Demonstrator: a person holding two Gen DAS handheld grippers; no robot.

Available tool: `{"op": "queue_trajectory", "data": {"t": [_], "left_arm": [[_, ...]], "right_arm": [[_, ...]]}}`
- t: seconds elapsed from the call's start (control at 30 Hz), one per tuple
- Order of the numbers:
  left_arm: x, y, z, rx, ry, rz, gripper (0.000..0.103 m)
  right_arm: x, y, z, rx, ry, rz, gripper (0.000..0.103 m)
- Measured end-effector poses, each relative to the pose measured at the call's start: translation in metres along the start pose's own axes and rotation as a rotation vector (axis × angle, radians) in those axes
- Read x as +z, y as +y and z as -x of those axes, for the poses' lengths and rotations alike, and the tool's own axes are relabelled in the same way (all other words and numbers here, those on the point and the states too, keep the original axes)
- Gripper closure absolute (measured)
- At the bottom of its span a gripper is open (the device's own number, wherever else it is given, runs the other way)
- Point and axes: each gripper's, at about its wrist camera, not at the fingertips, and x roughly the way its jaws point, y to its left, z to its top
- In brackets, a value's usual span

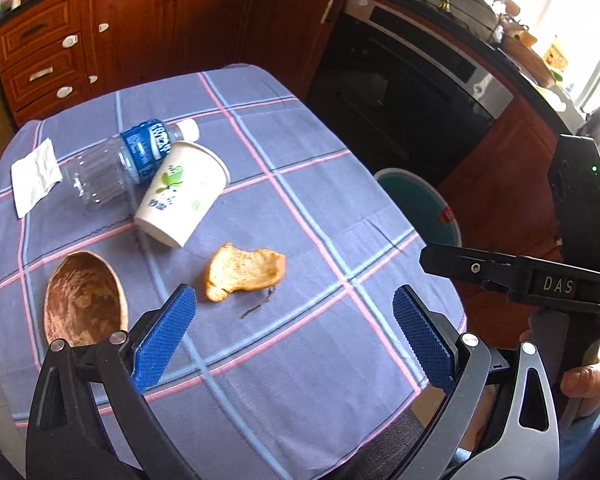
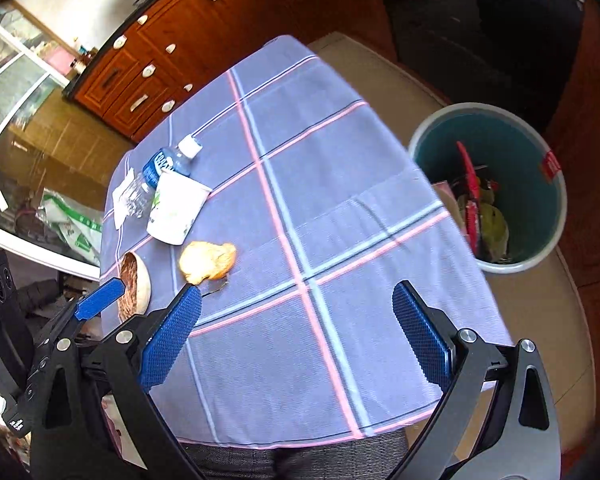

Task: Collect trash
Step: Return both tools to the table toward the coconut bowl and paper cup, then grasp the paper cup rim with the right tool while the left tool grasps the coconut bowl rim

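Observation:
On the blue checked tablecloth (image 1: 300, 208) lie a piece of bread (image 1: 244, 270), a tipped white paper cup (image 1: 184, 196), an empty plastic bottle with a blue label (image 1: 128, 160), a white napkin (image 1: 36, 176) and a brown shell-like bowl (image 1: 84, 300). My left gripper (image 1: 294, 300) is open and empty, above the near table, just short of the bread. My right gripper (image 2: 296, 300) is open and empty over the table's near right part. It sees the bread (image 2: 208, 260), cup (image 2: 176, 210), bottle (image 2: 156, 180) and the teal trash bin (image 2: 540, 200).
The bin (image 1: 424, 200) stands on the floor right of the table and holds red and green waste. Wooden cabinets (image 1: 140, 32) and a black oven (image 1: 400, 80) stand behind. The right gripper's body (image 1: 540, 276) shows at right in the left wrist view.

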Motion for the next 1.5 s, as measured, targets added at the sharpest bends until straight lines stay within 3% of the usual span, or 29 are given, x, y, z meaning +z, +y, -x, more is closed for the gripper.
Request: {"op": "queue_trajectory", "data": {"t": [0.27, 0.43, 0.77, 0.93, 1.2, 1.23, 1.33, 1.5], "left_arm": [[-0.016, 0.051, 0.014, 0.044, -0.018, 0.046, 0.004], [-0.026, 0.092, 0.022, 0.119, -0.029, 0.075, 0.004], [-0.044, 0.171, 0.020, 0.211, 0.002, 0.212, 0.004], [-0.049, 0.189, 0.015, 0.235, 0.012, 0.229, 0.004], [-0.051, 0.187, -0.003, 0.243, 0.044, 0.188, 0.004], [-0.051, 0.186, -0.005, 0.247, 0.048, 0.183, 0.004], [-0.053, 0.187, -0.008, 0.251, 0.054, 0.184, 0.004], [-0.058, 0.191, -0.006, 0.256, 0.048, 0.205, 0.004]], "right_arm": [[0.000, 0.052, -0.027, -0.007, 0.059, 0.091, 0.010], [0.010, 0.086, -0.045, -0.010, 0.087, 0.178, 0.010], [0.053, 0.148, -0.091, 0.062, 0.055, 0.361, 0.010], [0.081, 0.165, -0.107, 0.051, -0.002, 0.449, 0.010], [0.097, 0.162, -0.139, 0.056, 0.073, 0.426, 0.010], [0.093, 0.163, -0.140, 0.053, 0.075, 0.434, 0.013], [0.081, 0.163, -0.138, 0.072, 0.104, 0.443, 0.033], [0.055, 0.162, -0.131, 0.080, 0.142, 0.472, 0.045]]}}
